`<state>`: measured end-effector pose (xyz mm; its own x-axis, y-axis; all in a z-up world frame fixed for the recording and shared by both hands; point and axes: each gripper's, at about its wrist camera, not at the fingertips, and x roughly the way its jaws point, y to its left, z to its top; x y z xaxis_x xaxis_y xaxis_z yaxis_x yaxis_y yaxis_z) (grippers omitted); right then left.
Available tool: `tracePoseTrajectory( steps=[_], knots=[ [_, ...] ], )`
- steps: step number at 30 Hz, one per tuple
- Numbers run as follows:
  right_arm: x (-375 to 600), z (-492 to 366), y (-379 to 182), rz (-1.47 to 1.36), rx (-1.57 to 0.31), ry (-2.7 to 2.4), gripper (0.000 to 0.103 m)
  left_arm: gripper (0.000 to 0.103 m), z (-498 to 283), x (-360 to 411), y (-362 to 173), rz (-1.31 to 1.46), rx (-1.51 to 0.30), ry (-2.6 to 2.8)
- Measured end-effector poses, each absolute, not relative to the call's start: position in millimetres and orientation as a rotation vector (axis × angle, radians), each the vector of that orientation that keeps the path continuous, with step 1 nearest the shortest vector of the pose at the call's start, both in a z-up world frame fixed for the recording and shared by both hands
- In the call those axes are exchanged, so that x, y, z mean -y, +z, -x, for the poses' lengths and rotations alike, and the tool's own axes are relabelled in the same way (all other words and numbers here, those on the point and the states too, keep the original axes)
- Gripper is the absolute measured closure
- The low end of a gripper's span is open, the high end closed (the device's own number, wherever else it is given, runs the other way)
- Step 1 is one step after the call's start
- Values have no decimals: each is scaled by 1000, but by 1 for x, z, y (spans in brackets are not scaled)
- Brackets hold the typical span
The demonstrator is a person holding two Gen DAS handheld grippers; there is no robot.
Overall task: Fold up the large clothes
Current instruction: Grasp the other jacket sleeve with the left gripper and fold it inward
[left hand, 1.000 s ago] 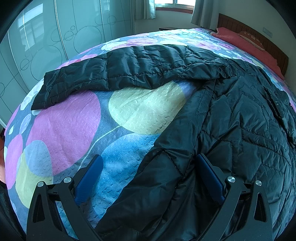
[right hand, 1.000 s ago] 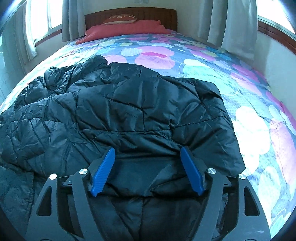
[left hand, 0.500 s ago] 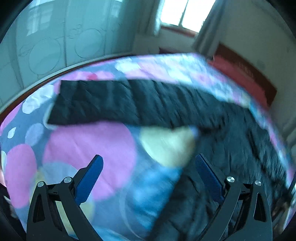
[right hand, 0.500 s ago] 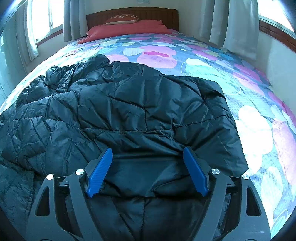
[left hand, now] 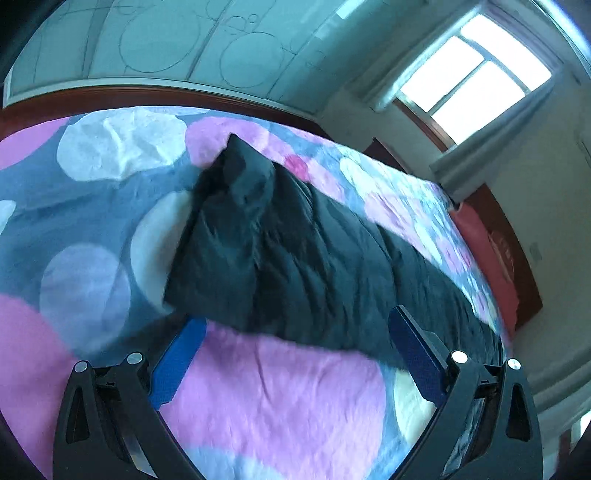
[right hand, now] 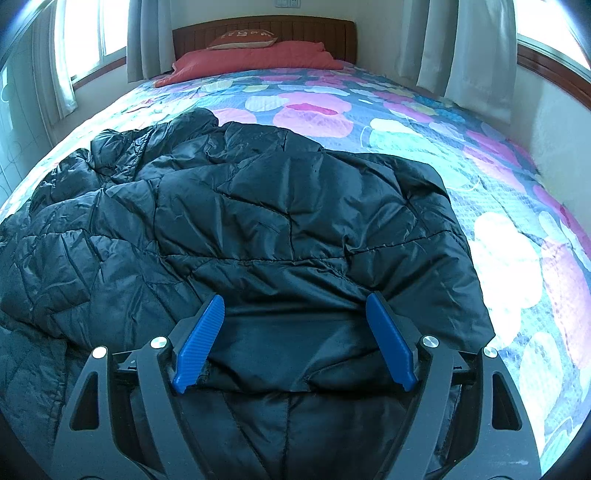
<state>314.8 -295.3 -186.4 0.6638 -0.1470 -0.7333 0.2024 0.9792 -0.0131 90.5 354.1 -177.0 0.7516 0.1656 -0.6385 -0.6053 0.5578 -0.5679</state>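
Observation:
A black quilted puffer jacket (right hand: 258, 229) lies spread on a bed with a spotted bedspread (right hand: 509, 258). In the left wrist view its long sleeve (left hand: 280, 258) stretches across the bedspread, cuff end at the far left. My left gripper (left hand: 295, 350) is open and empty, hovering above the bedspread just short of the sleeve. My right gripper (right hand: 295, 332) is open, low over the jacket's near folded part, with fabric lying between its blue fingers (right hand: 199, 343).
A red pillow (right hand: 255, 59) and wooden headboard (right hand: 266, 29) stand at the bed's far end. Curtained windows (right hand: 480, 48) flank the bed. A glass-fronted wardrobe (left hand: 166, 44) rises beyond the bed's edge in the left wrist view.
My left gripper has swung left and forward, away from the jacket's body toward the sleeve's cuff end. My right gripper has barely moved, easing back slightly.

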Motion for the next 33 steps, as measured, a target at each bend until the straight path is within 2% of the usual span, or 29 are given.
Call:
tracePoseTrajectory(
  steps=[4,5,6,8,10,12,15,22,26,33],
  knots=[
    [295,-315,-186,-71,-822,-197,24,7,-91,-362,-174,886,-523,515],
    [295,-315,-186,-72,-822,-197,24,15,-88,-364,-174,904,-506,527],
    [295,-315,-186,-72,-822,-197,24,39,-84,-366,-173,907,-510,579],
    [295,-315,-186,-71,-822,-197,24,56,-77,-372,-175,935,-503,606],
    [295,-315,-186,-71,-821,-197,24,78,-69,-379,-176,958,-490,613],
    [295,-315,-186,-71,-822,-197,24,83,-64,-381,-174,961,-484,611],
    [296,-315,-186,-71,-821,-198,24,89,-64,-379,-164,901,-493,627],
    [295,-315,-186,-70,-821,-198,24,92,-86,-346,-123,698,-475,586],
    [295,-314,-186,-73,-820,-196,24,92,-107,-298,-82,571,-434,460],
    [296,-315,-186,-77,-818,-194,24,92,-159,-191,-46,402,-460,200]
  ],
)
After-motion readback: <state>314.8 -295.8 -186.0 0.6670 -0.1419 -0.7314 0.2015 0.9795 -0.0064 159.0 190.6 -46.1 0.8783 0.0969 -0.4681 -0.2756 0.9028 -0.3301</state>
